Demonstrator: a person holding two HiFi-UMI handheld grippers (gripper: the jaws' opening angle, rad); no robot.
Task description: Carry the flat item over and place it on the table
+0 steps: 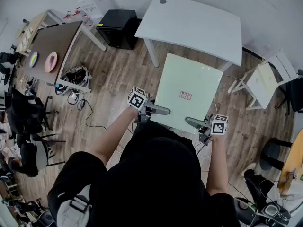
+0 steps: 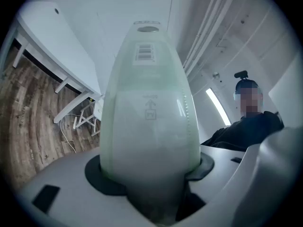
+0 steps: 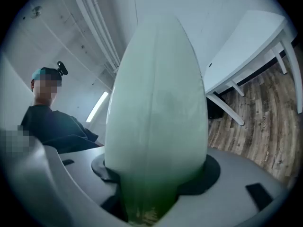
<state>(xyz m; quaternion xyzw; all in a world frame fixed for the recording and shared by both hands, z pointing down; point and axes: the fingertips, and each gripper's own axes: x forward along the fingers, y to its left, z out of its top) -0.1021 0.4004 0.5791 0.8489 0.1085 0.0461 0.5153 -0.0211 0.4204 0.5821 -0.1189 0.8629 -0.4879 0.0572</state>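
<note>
A flat pale green board (image 1: 189,91) with a small red label hangs in the air over the wooden floor, just short of the white table (image 1: 199,25). My left gripper (image 1: 163,110) is shut on its near left edge. My right gripper (image 1: 191,122) is shut on its near right corner. In the left gripper view the board (image 2: 149,126) fills the gap between the jaws, with a barcode sticker near its far end. The board (image 3: 156,126) fills the jaws in the right gripper view too.
A black cabinet (image 1: 118,27) stands left of the white table. A brown table (image 1: 52,41) with plates is at the far left, with cables (image 1: 75,79) on the floor beside it. A white chair (image 1: 265,82) stands at the right. Dark office chairs line the left edge.
</note>
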